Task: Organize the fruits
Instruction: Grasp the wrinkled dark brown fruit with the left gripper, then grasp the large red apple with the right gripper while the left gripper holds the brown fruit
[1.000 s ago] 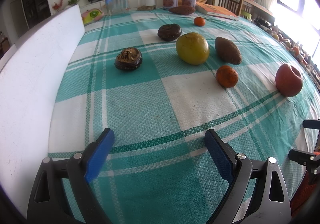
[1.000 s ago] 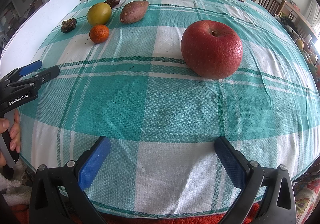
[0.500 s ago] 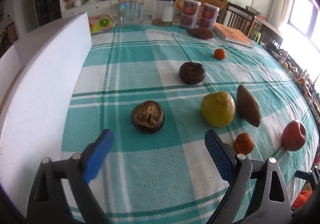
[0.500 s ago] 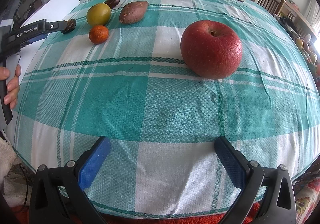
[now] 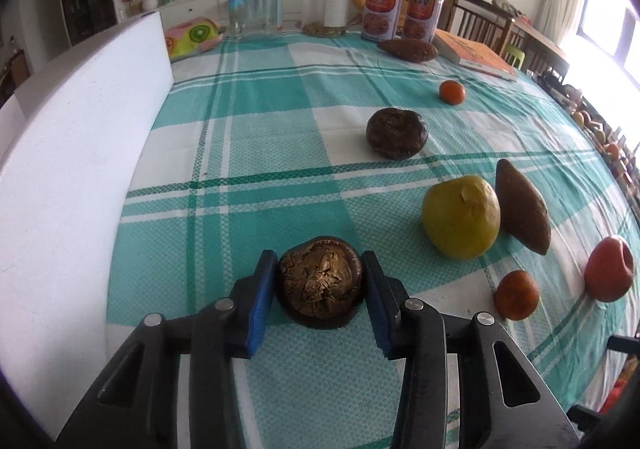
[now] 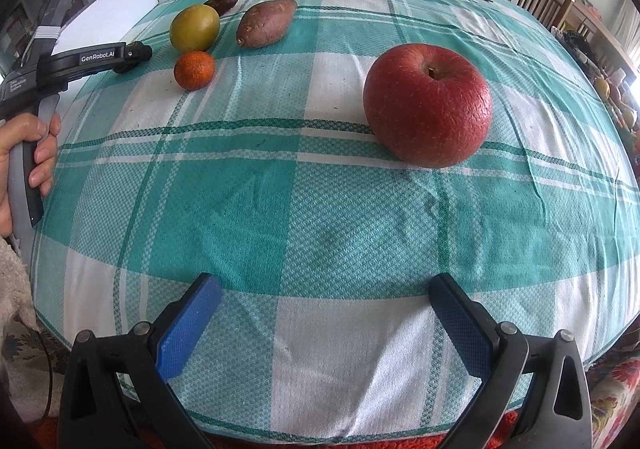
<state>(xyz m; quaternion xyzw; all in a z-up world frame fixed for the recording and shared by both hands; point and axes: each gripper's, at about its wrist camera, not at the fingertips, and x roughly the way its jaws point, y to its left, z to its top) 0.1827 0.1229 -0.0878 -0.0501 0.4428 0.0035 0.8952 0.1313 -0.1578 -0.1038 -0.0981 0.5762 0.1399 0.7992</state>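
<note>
Our left gripper [image 5: 320,289] clamps a dark dried fruit [image 5: 320,283] resting on the checked cloth [image 5: 240,153], while our right gripper [image 6: 324,313] gapes wide, holding nothing, short of the red apple [image 6: 428,105]. "GenRobot.AI" reads along the left gripper's side; farther off lie a yellow fruit [image 5: 460,221], sweet potato [image 5: 522,205] and twin cans [image 5: 402,13], labels unreadable.

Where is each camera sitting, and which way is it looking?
Left wrist: sits on the left gripper, low over the tablecloth, facing the jars; its blue pads are closed on a dark wrinkled fruit.
Right wrist: sits on the right gripper at the table's near edge, looking across at the red apple; its pads stand open, and the person's left hand shows.
Both see the apple, yellow-green fruit, nearer sweet potato and nearer tangerine.
</note>
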